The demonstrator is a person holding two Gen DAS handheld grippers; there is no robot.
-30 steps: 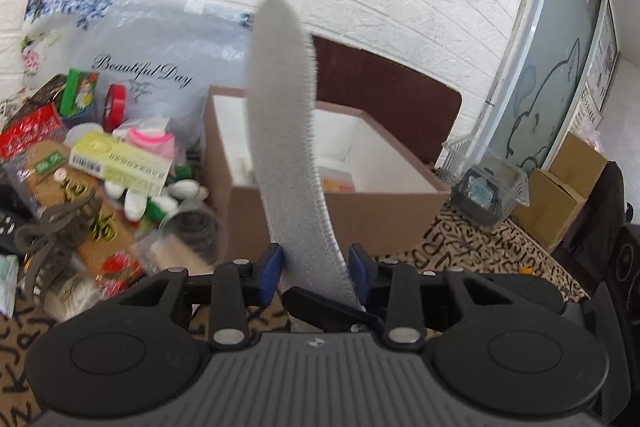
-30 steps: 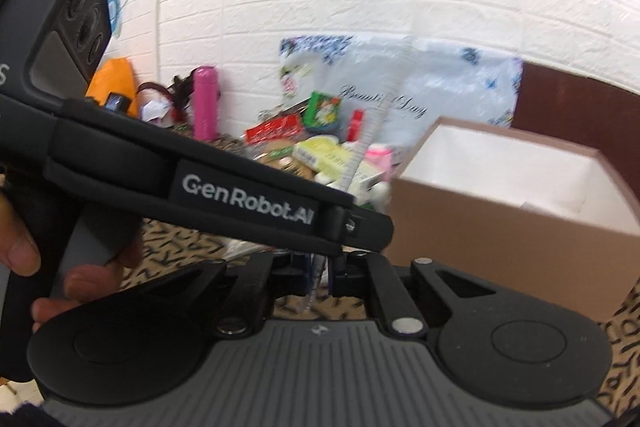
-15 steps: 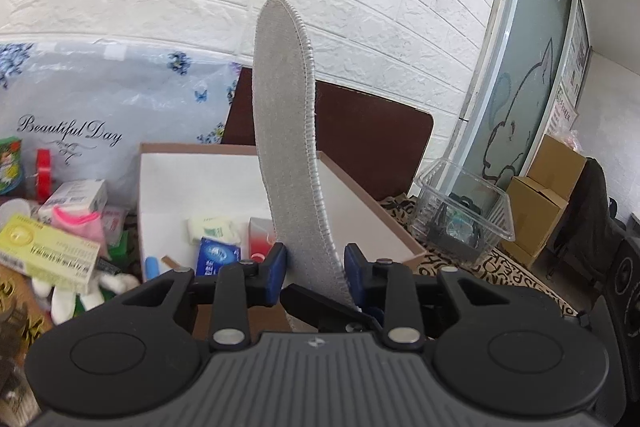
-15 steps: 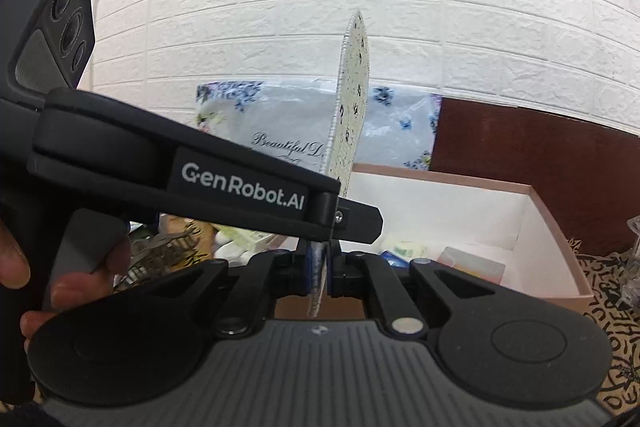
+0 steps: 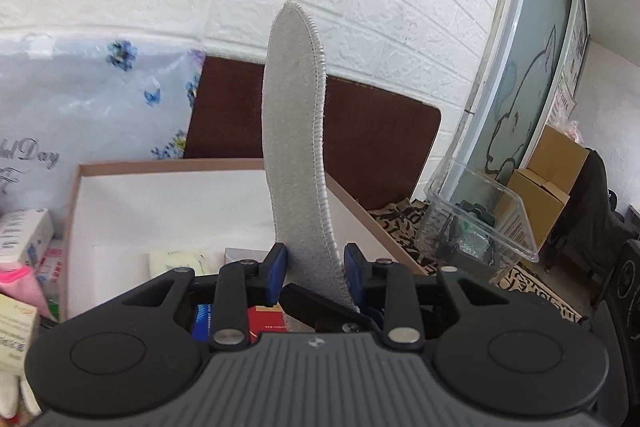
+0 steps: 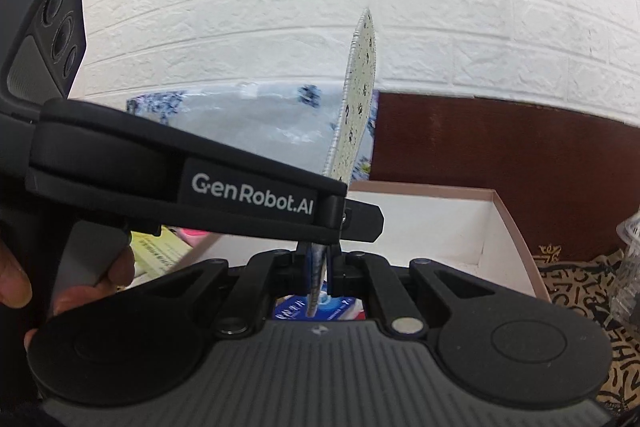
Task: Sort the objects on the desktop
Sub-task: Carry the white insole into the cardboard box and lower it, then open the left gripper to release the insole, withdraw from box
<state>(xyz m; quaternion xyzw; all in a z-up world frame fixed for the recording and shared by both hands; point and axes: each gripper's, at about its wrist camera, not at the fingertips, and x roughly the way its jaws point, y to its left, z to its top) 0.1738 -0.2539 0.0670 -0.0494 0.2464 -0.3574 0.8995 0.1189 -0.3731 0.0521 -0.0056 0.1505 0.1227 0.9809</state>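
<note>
One open cardboard box (image 5: 168,163) on patterned worktop (image 6: 580,287), small packets inside. Clear plastic bin (image 5: 500,211) just right of box. Grey insole (image 5: 296,147) upright above box, heel end down. Right gripper (image 6: 320,267): jaws clenched on insole, seen edge-on. Left gripper (image 5: 314,263): insole fills gap between blue pads; cannot tell whether gripped.

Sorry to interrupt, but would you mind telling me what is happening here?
A person is sorting desk clutter. The right hand-held gripper is shut on an insole, held upright above the open cardboard box. The left hand-held gripper has its fingers on either side of the same insole, apparently not clamping it.
</note>
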